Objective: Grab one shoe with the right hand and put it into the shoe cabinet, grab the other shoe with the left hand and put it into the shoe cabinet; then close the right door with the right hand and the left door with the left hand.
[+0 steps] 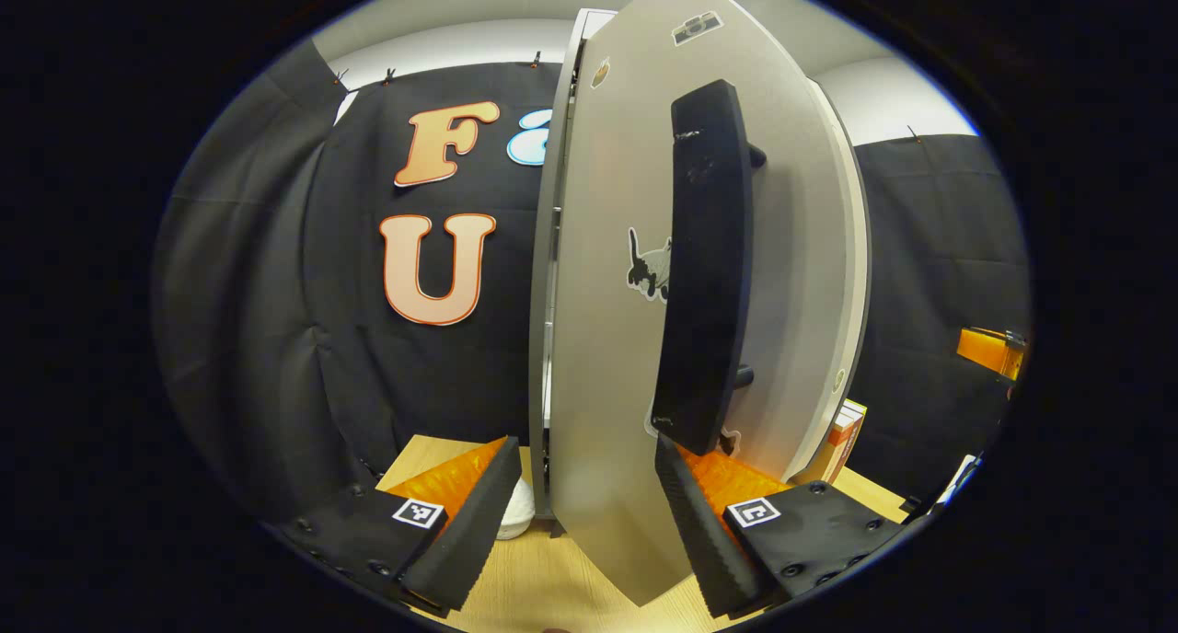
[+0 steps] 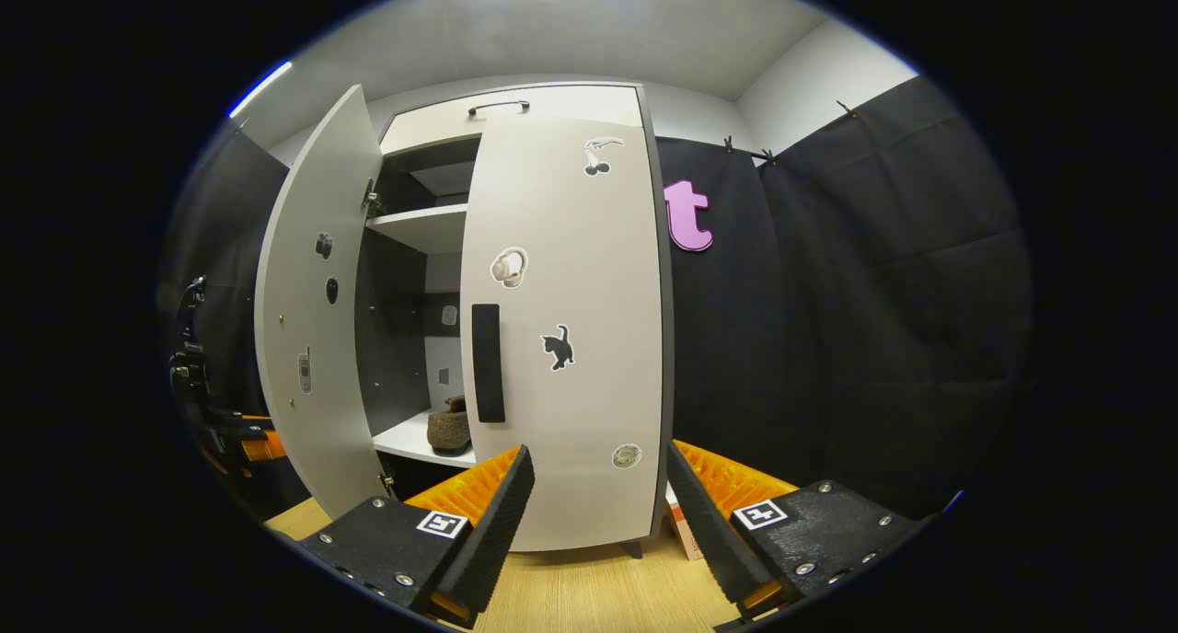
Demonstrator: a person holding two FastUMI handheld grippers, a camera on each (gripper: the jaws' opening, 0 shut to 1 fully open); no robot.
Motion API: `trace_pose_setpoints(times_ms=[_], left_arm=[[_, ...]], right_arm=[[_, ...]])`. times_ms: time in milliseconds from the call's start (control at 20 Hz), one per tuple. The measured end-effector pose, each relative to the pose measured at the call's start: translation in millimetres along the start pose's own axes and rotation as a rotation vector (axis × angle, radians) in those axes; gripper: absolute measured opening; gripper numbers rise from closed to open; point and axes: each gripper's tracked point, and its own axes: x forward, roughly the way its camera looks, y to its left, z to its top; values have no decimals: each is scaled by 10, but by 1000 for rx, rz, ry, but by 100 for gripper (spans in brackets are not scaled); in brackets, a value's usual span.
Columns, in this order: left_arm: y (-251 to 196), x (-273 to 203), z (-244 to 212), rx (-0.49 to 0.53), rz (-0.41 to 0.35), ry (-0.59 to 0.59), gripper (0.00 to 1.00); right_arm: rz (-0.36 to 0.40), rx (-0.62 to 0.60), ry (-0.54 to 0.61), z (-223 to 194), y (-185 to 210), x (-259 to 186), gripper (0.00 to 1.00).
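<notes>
One shoe (image 2: 449, 427) inside cabinet (image 2: 419, 228) — two doors: right (image 2: 571, 339) shut, left (image 2: 308, 339) ajar.

The shoe cabinet (image 2: 515, 109) is tall and pale grey, with dark inner walls and white shelves. Its right door (image 2: 571, 339), bearing stickers and a black vertical handle (image 2: 487, 362), stands shut or nearly so, while the left door (image 2: 313, 320) hangs wide open. One brown shoe (image 2: 449, 426) sits upright on a lower shelf (image 2: 409, 442), partly hidden behind the right door's edge.
</notes>
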Motion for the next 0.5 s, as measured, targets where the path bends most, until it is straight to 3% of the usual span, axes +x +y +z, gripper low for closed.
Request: trace_pose_setpoints(times_ms=[500], left_arm=[[-199, 355, -66, -11, -40, 12, 94]], right_arm=[[-37, -5, 2, -43, -195, 56, 89]])
